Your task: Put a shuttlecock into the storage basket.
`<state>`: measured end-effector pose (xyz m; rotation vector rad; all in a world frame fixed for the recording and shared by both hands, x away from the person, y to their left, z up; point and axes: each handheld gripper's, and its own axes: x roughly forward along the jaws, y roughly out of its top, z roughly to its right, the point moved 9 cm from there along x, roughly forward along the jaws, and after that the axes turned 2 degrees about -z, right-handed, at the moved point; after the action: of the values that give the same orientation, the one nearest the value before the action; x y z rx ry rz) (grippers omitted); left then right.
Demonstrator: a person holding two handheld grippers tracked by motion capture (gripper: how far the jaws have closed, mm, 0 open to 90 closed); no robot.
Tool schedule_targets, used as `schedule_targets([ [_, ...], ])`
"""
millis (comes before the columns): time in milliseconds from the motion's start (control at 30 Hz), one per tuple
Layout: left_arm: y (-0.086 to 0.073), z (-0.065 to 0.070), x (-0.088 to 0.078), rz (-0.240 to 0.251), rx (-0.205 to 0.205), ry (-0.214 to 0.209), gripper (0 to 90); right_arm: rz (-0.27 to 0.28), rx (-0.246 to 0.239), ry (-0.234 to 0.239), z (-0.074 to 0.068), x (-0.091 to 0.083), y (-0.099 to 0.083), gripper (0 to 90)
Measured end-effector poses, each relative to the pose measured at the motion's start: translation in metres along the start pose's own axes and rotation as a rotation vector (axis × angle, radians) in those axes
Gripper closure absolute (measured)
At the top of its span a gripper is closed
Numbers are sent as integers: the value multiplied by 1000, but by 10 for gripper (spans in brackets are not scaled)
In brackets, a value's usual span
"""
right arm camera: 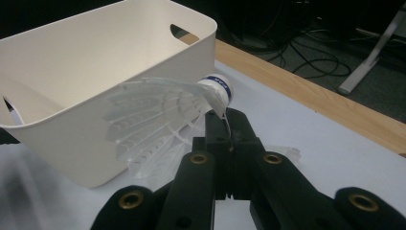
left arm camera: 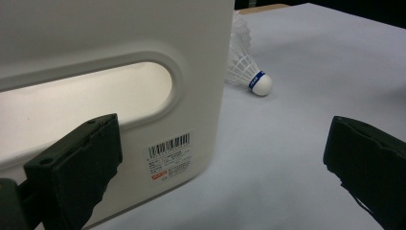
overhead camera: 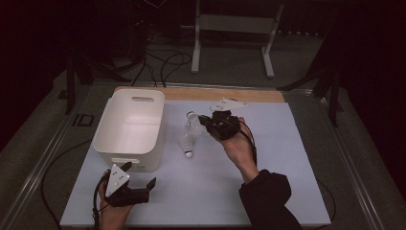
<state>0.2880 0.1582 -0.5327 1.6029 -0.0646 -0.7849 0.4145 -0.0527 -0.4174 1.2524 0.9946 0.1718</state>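
The right gripper (overhead camera: 203,122) pinches one shuttlecock (right arm camera: 163,115) beside the empty bin (overhead camera: 129,127); another (overhead camera: 186,143) lies mid-mat, left gripper (overhead camera: 139,179) agape.

Two shuttlecocks: one held in air (overhead camera: 193,121), one lying on bench (overhead camera: 186,145) just near of it. One white plastic bin (overhead camera: 129,129), left. Two tongs: left (overhead camera: 139,182), right (overhead camera: 205,121).

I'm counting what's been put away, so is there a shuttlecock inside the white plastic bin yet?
No, the white plastic bin is empty in the high view; one white feathered shuttlecock lies on the table beside it, another is clamped in the right gripper.
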Motion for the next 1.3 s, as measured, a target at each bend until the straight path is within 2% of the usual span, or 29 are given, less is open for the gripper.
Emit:
schedule_targets([
  [800, 0, -1, -1, 1, -1, 1, 1, 9, 13, 30, -10, 9, 11, 894],
  [1300, 1, 0, -1, 3, -1, 0, 1, 11, 3, 46, -19, 16, 15, 893],
])
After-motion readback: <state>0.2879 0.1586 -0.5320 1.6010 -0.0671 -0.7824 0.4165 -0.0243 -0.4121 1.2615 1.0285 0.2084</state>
